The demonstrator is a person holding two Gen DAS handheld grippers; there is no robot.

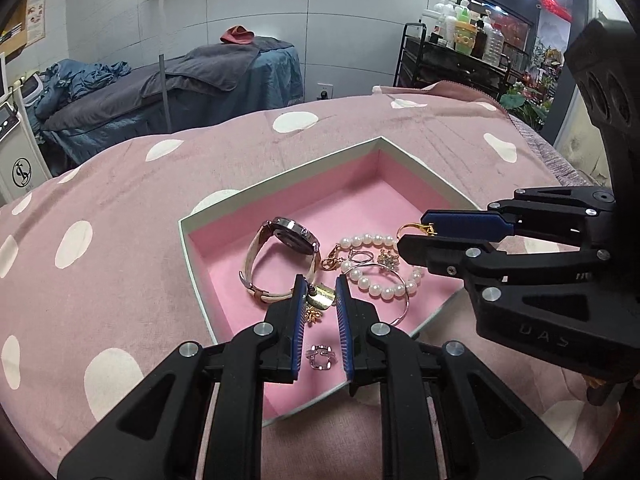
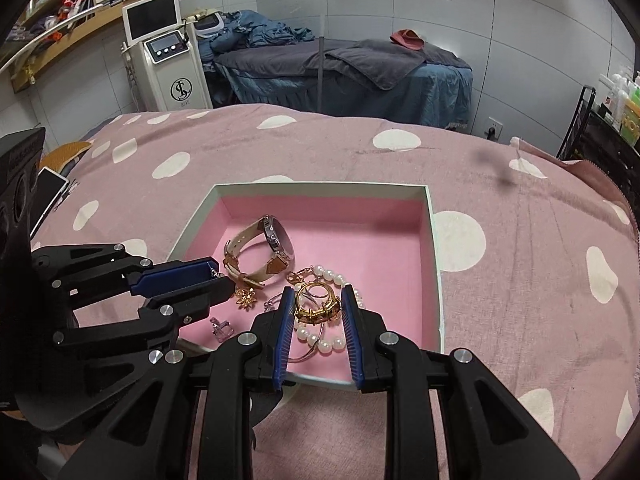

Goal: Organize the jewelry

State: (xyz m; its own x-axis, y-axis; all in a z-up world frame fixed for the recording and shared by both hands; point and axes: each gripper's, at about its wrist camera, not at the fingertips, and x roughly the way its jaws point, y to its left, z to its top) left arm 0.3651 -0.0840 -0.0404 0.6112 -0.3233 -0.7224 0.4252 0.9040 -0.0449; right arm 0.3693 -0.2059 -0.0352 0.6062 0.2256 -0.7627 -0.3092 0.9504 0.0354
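Observation:
A shallow box with a pink lining (image 1: 360, 168) (image 2: 434, 248) lies on the spotted pink cloth. In it lie a watch with a cream strap (image 1: 280, 256) (image 2: 260, 252), a pearl bracelet (image 1: 380, 284) (image 2: 324, 340), a thin silver bangle (image 1: 400, 280), a gold flower piece (image 2: 245, 298) and a small silver ring (image 1: 320, 357) (image 2: 221, 328). My left gripper (image 1: 320, 286) (image 2: 216, 280) is shut on a small gold piece (image 1: 320, 298) over the box. My right gripper (image 2: 315, 300) (image 1: 416, 236) is shut on a gold ring (image 2: 316, 306) (image 1: 414, 229) above the pearls.
The box's near rim (image 2: 320, 382) lies just under both grippers. A phone (image 2: 48, 196) lies at the cloth's left edge. Beyond the cloth stand a grey treatment bed (image 2: 340, 68), a white machine (image 2: 168, 64) and a black cart with bottles (image 1: 460, 52).

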